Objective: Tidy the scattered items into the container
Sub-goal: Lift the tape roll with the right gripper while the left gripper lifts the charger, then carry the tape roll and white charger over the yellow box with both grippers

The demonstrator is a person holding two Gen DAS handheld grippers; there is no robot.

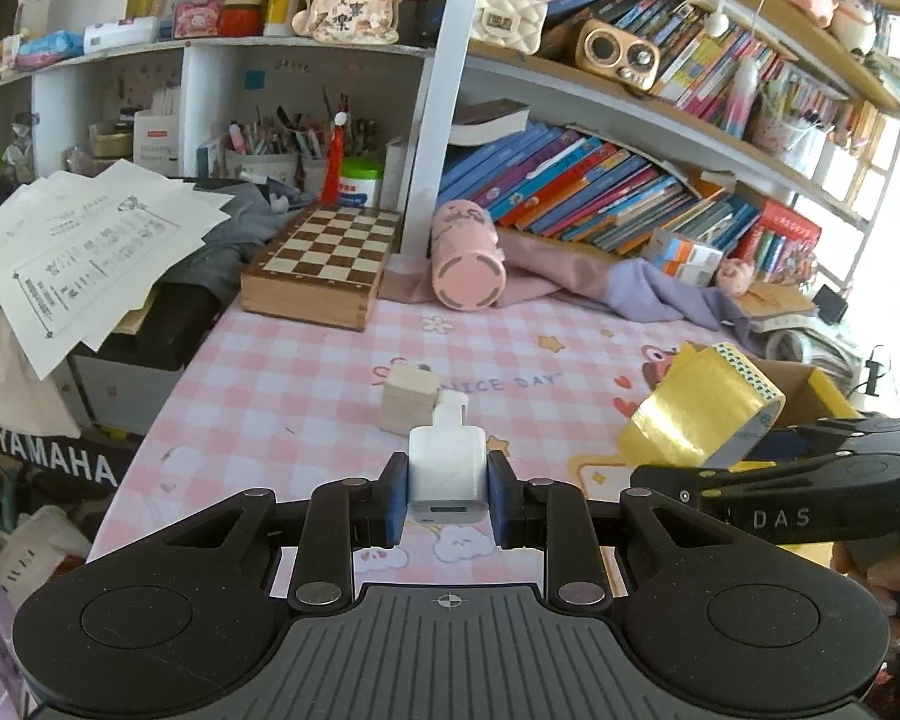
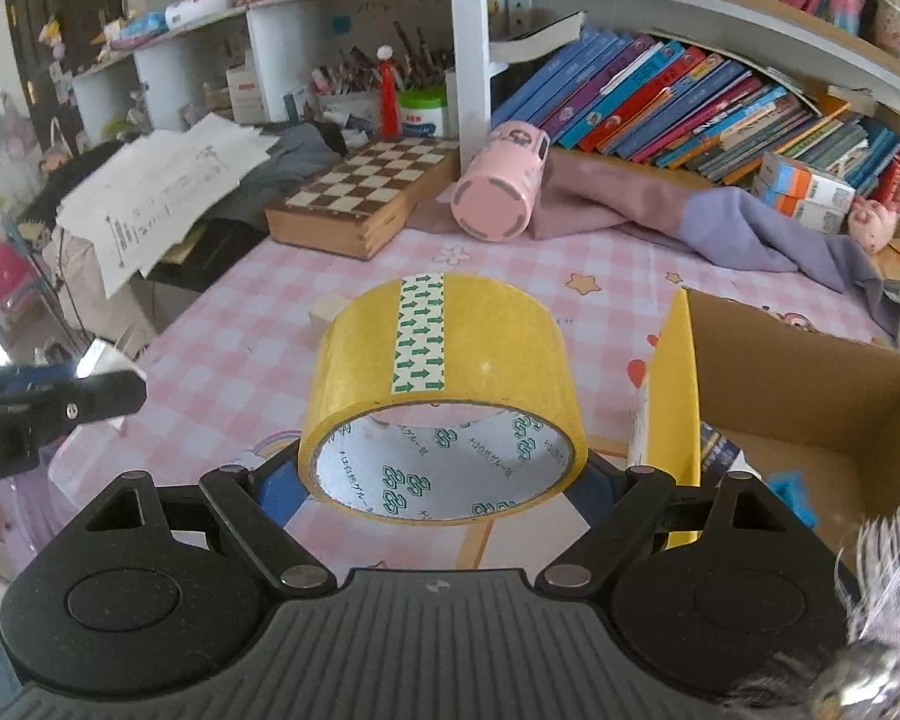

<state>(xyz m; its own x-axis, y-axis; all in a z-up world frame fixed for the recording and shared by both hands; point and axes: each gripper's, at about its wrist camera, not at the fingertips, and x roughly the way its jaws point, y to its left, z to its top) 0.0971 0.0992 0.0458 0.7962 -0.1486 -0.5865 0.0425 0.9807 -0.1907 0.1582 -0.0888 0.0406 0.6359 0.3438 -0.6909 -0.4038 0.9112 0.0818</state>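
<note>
My left gripper (image 1: pixel 447 492) is shut on a white USB charger plug (image 1: pixel 447 471), held above the pink checked tablecloth (image 1: pixel 306 372). Just beyond it a small pale wooden block (image 1: pixel 408 399) lies on the cloth. My right gripper (image 2: pixel 444 480) is shut on a wide roll of yellow tape (image 2: pixel 444 372), lifted off the table; the same yellow tape roll (image 1: pixel 699 414) and right gripper (image 1: pixel 744 468) show at the right of the left wrist view. An open cardboard box (image 2: pixel 804 384) with yellow flaps stands to the right, with a blue item (image 2: pixel 795 495) inside.
At the back lie a wooden chessboard box (image 1: pixel 321 267), a toppled pink cup (image 1: pixel 468 261) and a purple cloth (image 1: pixel 642 288), under shelves of books (image 1: pixel 588 186). Loose papers (image 1: pixel 84 252) overhang the left side. The left gripper's finger (image 2: pixel 54 402) shows at the left of the right wrist view.
</note>
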